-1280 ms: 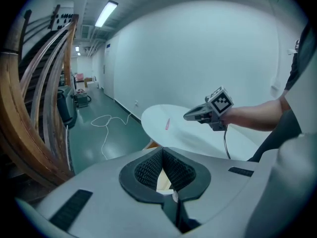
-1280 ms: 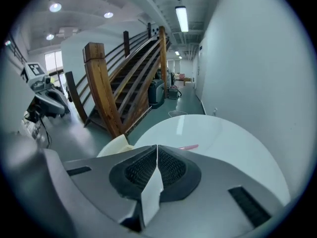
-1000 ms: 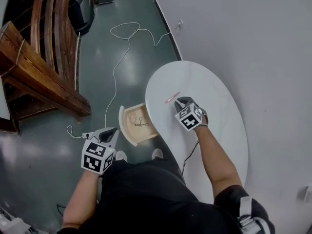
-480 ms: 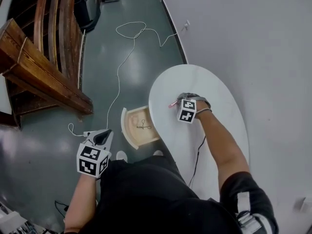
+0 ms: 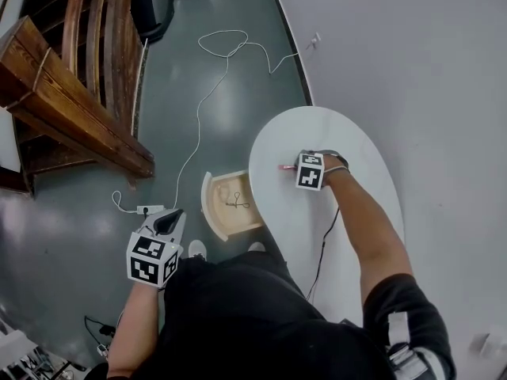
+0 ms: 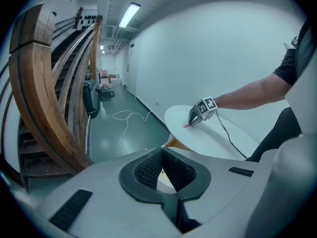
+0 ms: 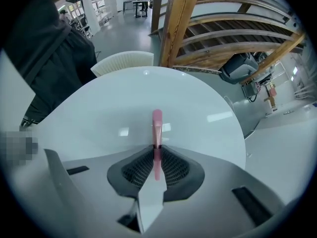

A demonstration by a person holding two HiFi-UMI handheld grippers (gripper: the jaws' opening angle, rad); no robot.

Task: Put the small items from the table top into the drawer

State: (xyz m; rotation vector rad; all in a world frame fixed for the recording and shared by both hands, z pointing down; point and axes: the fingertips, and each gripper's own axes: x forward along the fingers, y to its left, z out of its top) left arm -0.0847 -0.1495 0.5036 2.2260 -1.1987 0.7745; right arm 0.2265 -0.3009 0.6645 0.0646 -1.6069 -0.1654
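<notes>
- The right tool (image 5: 296, 167) points straight down at the white table (image 5: 348, 129). Its jaws have just been closing and now pinch a thin pink strip (image 7: 157, 128) between the pads.
- The strip's free end sticks out past the jaws, low over the tabletop. In the left gripper view the strip (image 6: 186, 126) meets the table surface.
- In the head view the strip (image 5: 284, 166) sits close to the table's left edge, with the open drawer (image 5: 207, 204) just beyond that edge.
- The drawer juts out from under the table edge, and a small wiry item (image 5: 236, 204) lies on its bottom.
- The left tool (image 5: 171, 219) hangs off the table over the floor (image 5: 230, 117), left of the drawer and apart from it. Its pads meet at the tips with nothing between them (image 6: 162, 155).
- From the right tool, bare tabletop runs toward the wall (image 5: 428, 70), which hugs the table's far side.
- A black cord (image 5: 325, 244) trails from the right tool across the table beside the person's arm.
- Green floor lies between the drawer and the wooden stair (image 5: 71, 109), and a white cable (image 5: 214, 77) runs across it.
</notes>
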